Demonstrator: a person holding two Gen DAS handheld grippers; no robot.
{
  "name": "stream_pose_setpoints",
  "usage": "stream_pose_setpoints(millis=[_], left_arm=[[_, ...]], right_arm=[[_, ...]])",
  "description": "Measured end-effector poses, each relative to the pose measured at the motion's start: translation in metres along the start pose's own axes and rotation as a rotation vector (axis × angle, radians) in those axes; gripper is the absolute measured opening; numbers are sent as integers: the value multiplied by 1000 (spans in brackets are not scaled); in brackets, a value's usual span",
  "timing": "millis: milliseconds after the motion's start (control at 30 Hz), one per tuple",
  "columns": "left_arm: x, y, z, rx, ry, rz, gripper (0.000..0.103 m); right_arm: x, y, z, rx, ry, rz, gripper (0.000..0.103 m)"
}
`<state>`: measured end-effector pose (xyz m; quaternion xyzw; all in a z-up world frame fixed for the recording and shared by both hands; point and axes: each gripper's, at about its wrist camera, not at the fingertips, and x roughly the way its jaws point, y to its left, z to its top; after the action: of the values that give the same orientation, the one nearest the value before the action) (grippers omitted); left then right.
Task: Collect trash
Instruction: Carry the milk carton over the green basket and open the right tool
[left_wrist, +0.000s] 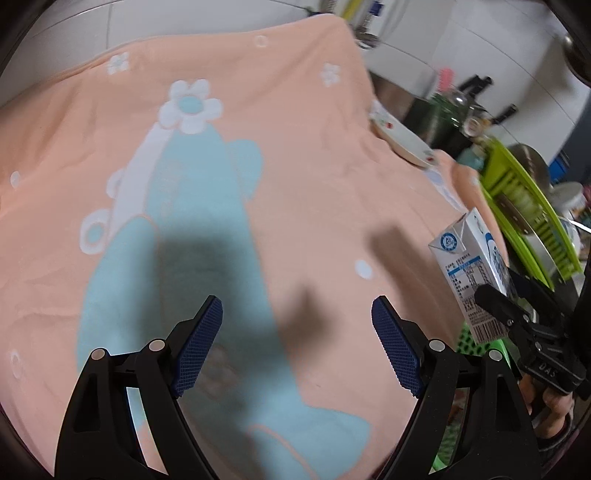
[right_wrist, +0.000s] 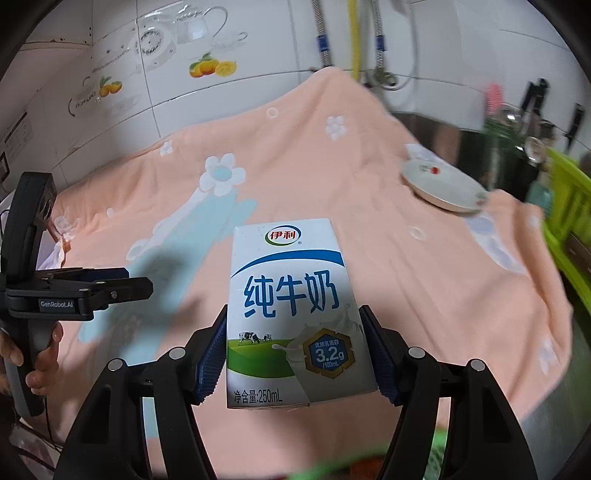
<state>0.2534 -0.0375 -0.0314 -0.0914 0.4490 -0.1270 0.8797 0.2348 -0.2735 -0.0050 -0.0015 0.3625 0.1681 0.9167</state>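
Note:
A white and blue milk carton (right_wrist: 291, 314) stands upright between the blue pads of my right gripper (right_wrist: 295, 354), which is shut on it and holds it above the peach cloth (right_wrist: 369, 206). In the left wrist view the same carton (left_wrist: 469, 269) shows at the right edge, clamped by the right gripper (left_wrist: 506, 295). My left gripper (left_wrist: 297, 343) hovers open over the cloth's blue pattern with nothing between its fingers. In the right wrist view the left gripper (right_wrist: 122, 282) appears at the left, held by a hand (right_wrist: 40, 365).
A white plate (right_wrist: 443, 186) with a small red mark lies on the cloth at the right. A green slatted rack (left_wrist: 524, 206) stands past the cloth's right edge, with bottles and dark kitchenware behind it. Tiled wall with fruit stickers (right_wrist: 212, 68) runs along the back.

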Motion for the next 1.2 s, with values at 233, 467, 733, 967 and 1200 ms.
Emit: stream_pose_setpoints(millis=[233, 467, 733, 967, 1200], left_arm=[[-10, -34, -25, 51, 0, -63, 82], [-15, -64, -47, 99, 8, -106, 82], [-15, -88, -66, 141, 27, -143, 82], [-13, -106, -76, 173, 40, -164, 82], [-20, -124, -85, 217, 34, -182, 82]], right_arm=[[-51, -12, -44, 55, -30, -63, 65], [-87, -24, -88, 103, -37, -139, 65], [-110, -41, -131, 200, -32, -191, 65], [-123, -57, -155, 274, -37, -234, 65], [-130, -66, -165, 315, -43, -246, 65]])
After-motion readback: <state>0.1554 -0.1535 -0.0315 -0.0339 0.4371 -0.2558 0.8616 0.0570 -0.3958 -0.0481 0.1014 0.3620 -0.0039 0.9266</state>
